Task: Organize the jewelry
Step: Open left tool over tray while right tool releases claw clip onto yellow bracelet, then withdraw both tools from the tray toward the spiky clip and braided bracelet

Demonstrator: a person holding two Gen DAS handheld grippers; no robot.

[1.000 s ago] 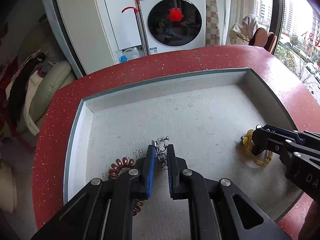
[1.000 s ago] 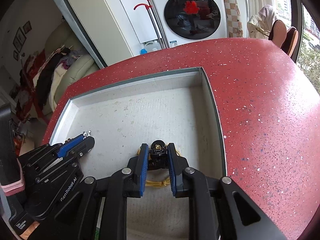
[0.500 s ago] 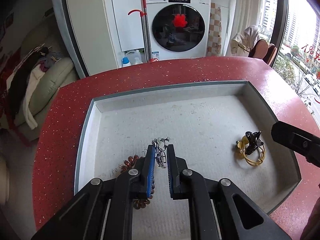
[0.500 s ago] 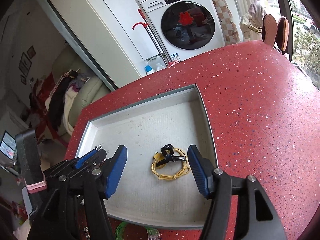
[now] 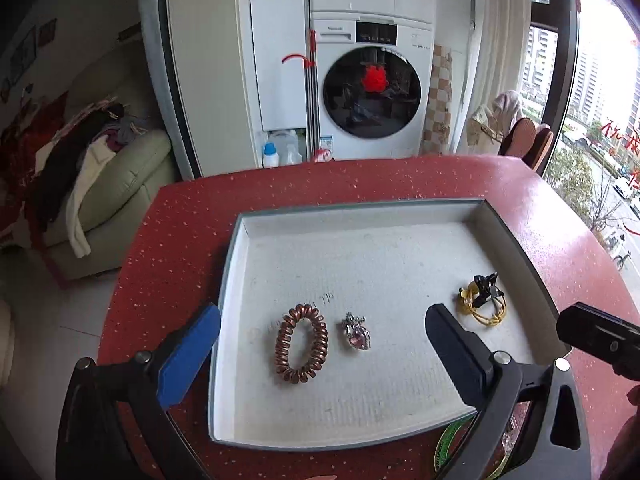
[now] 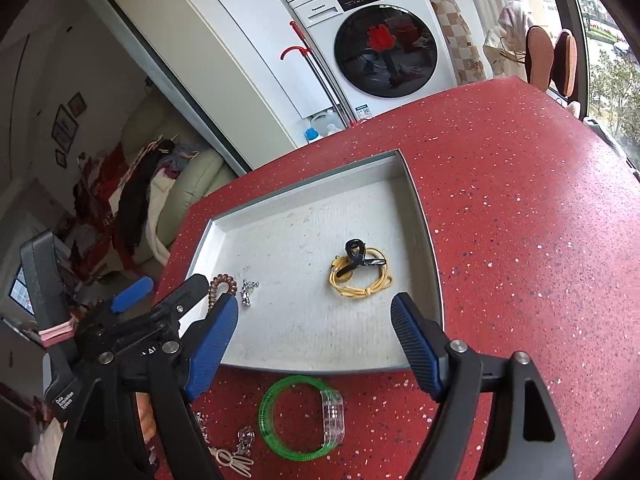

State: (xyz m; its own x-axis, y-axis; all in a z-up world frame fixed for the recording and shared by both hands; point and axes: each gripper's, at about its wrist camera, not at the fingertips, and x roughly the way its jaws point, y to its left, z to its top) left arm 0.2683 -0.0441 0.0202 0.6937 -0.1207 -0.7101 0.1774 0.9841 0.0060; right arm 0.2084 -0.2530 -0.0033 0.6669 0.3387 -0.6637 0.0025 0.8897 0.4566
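A white tray (image 5: pixel 234 264) sits on the red counter. In it lie a copper coil hair tie (image 5: pixel 301 344), a small silver and pink pendant (image 5: pixel 357 333) and a yellow cord with a black clip (image 5: pixel 482 300). My left gripper (image 5: pixel 320 348) is open and empty, raised above the tray's near side. My right gripper (image 6: pixel 314 332) is open and empty, above the tray's (image 6: pixel 434 280) near edge. The yellow cord (image 6: pixel 360 274), pendant (image 6: pixel 248 292) and hair tie (image 6: pixel 218 284) show there too. In front of the tray lie a green bracelet (image 6: pixel 300 424) and a small silver charm (image 6: pixel 236 450).
The red counter (image 6: pixel 540 240) spreads wide to the right of the tray. Beyond it stand a washing machine (image 5: pixel 372 96), a sofa with clothes (image 5: pixel 100 168) and chairs by the window (image 6: pixel 552 56).
Both grippers opened and drew back and up from the tray. The left let go of the pendant, which now lies beside the hair tie. The right had released the yellow cord earlier.
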